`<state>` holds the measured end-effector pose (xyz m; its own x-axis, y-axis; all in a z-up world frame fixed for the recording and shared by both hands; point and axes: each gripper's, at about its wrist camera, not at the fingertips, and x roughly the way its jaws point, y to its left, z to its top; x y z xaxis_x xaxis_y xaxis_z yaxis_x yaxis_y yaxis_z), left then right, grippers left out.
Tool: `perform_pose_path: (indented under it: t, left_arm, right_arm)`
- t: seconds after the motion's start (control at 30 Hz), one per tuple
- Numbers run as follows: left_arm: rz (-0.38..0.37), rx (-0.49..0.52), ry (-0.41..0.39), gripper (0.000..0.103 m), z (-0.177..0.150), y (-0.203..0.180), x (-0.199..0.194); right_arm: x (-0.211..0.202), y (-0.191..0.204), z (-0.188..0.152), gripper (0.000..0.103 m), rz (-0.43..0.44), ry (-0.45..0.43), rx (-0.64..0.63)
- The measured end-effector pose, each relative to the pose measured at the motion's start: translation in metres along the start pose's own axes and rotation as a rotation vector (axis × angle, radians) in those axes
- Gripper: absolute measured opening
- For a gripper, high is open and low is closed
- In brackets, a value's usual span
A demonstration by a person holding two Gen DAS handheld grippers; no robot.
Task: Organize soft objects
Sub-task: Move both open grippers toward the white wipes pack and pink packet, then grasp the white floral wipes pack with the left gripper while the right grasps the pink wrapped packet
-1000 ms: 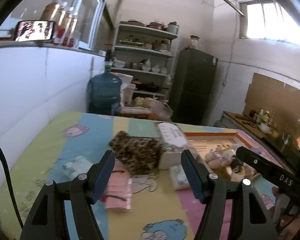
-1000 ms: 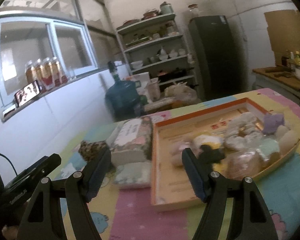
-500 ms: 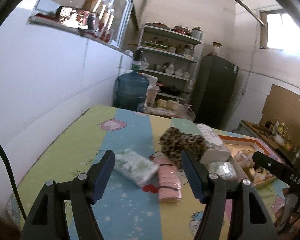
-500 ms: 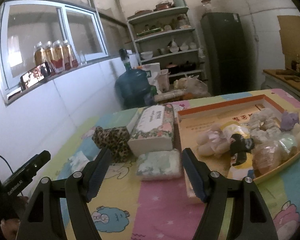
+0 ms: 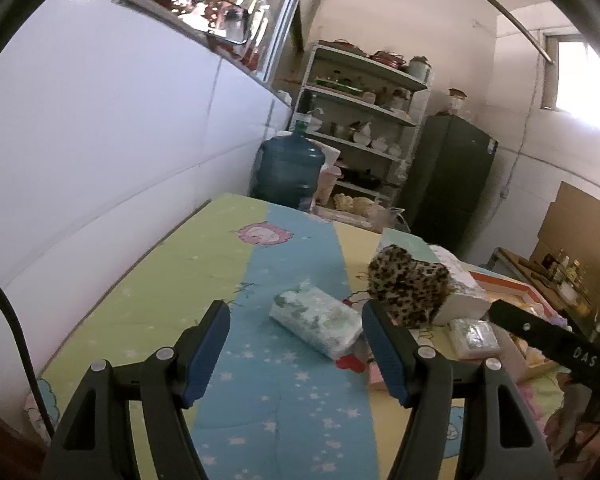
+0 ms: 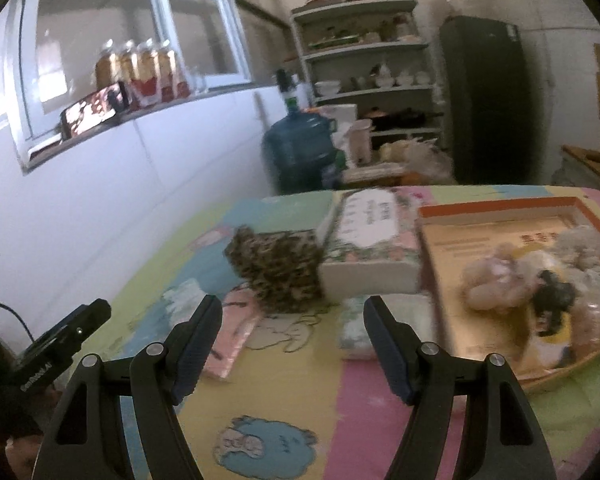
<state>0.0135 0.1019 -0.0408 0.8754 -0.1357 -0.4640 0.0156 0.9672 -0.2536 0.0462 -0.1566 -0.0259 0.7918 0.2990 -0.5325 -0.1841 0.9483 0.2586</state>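
On the cartoon-print desk (image 5: 300, 392), the left claw (image 5: 296, 344) hovers wide and empty near a tissue pack (image 5: 316, 322). The right claw (image 6: 292, 340) gapes empty too. Judged step: approach; next, the left claw must straddle the pack and close.

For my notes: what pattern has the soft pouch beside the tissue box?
Leopard print, brown with dark spots. The pouch shows best in the left wrist view.
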Motion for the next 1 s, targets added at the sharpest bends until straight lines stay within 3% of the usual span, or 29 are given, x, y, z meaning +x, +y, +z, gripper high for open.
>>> perform_pose_path:
  t: [0.13,0.37,0.83,1.0]
  left_arm:
    - [0.018,-0.016,0.003,0.068,-0.001,0.010,0.000]
    - [0.036,-0.042,0.000,0.068,-0.002,0.024,-0.002]
    - [0.024,-0.079,0.008,0.068,-0.006,0.040,-0.004]
    - [0.008,-0.082,0.020,0.068,-0.008,0.040,-0.001]
  right_arm:
    - [0.022,0.016,-0.001,0.075,0.074,0.063,-0.015]
    - [0.061,0.040,-0.011,0.075,0.087,0.178,-0.030]
    - [0.112,0.066,-0.024,0.074,-0.091,0.293,-0.150]
    - [0.118,0.073,-0.023,0.054,-0.107,0.304,-0.199]
